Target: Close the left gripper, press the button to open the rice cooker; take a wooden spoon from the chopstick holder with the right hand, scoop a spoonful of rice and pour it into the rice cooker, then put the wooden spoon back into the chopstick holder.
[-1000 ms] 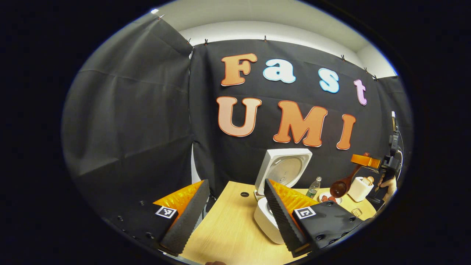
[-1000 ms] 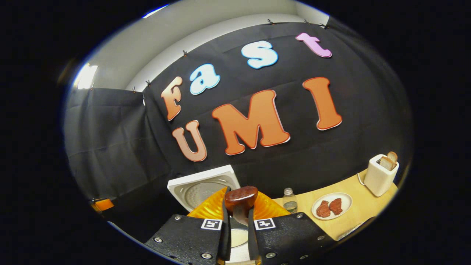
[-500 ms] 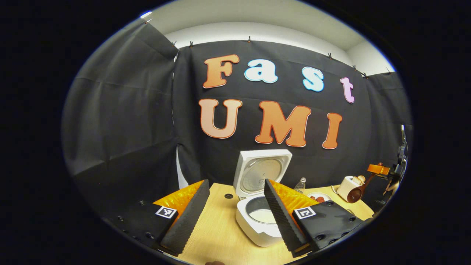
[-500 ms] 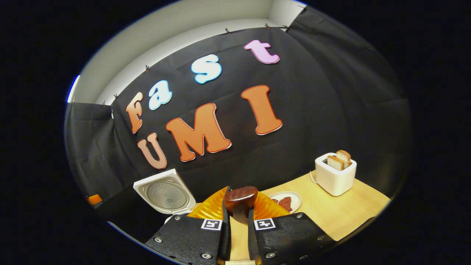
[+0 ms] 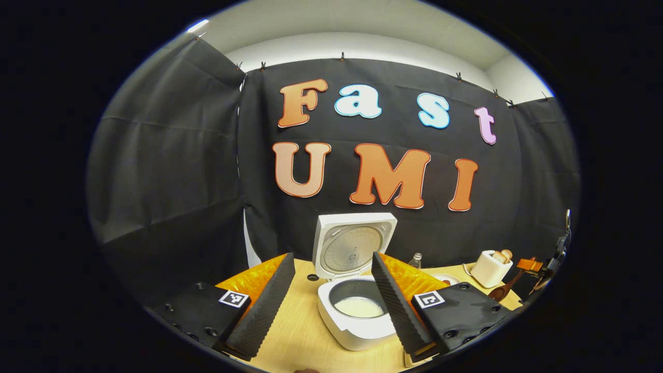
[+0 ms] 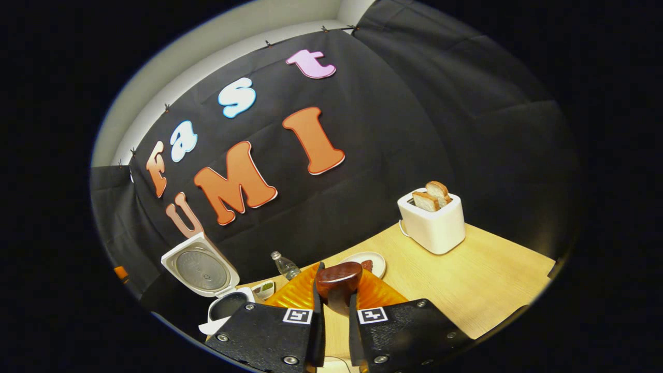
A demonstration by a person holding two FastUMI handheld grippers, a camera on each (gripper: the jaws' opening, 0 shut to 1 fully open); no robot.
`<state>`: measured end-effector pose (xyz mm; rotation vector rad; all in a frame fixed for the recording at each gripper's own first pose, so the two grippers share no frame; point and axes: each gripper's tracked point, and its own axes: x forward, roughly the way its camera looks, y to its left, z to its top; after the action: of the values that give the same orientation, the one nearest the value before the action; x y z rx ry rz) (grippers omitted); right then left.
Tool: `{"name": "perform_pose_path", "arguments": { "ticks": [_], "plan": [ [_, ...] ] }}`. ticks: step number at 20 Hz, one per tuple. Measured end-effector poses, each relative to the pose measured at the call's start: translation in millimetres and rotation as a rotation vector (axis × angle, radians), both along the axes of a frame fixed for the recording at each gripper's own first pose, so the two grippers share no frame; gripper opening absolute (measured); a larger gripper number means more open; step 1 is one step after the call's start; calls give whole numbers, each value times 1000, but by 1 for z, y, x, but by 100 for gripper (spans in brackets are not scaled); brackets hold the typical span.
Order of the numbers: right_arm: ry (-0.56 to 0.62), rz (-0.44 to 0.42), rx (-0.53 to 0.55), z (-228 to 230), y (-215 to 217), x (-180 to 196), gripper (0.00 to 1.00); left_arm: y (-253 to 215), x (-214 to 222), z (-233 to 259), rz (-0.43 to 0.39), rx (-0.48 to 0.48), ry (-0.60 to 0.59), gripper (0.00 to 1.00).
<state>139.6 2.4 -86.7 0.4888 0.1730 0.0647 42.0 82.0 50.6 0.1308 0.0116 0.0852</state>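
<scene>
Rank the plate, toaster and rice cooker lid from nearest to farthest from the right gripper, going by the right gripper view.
1. Plate: just beyond the right gripper, slightly right of its fingers.
2. Rice cooker lid: open, off to the left.
3. Toaster: far back on the right, bread sticking up; its rank against the lid is close.
</scene>
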Motion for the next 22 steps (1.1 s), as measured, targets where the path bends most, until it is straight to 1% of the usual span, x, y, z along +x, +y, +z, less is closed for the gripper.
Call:
{"name": "perform_pose_path", "arguments": {
  "ticks": [5,8,10,13,14,15,17,19,20,21,22],
  "plan": [
    [79,-6,19,-57,-3,21,18,0,-5,4,58,41,-15,100],
    [124,-4,17,-87,-6,29,18,-7,-5,3,69,51,-14,100],
    [147,7,50,-99,-5,33,18,-9,-4,2,78,53,-13,100],
    [158,-7,82,-108,-11,37,18,-16,1,3,63,58,-15,100],
    [163,-12,80,-112,-14,37,20,-20,3,3,56,55,-17,100],
    [170,-16,79,-115,-18,37,21,-21,5,4,53,50,-21,100],
    [184,-37,102,-114,-27,36,24,-26,11,3,44,39,-19,100],
    [214,-74,105,-117,-39,35,29,-32,15,0,34,32,-1,100],
    [227,-82,99,-119,-43,34,45,-34,18,0,34,29,2,100],
    [238,-82,90,-119,-46,30,53,-36,19,0,32,26,4,100],
    [245,-81,75,-117,-50,24,67,-38,22,-1,33,23,8,100]
  ]
}}
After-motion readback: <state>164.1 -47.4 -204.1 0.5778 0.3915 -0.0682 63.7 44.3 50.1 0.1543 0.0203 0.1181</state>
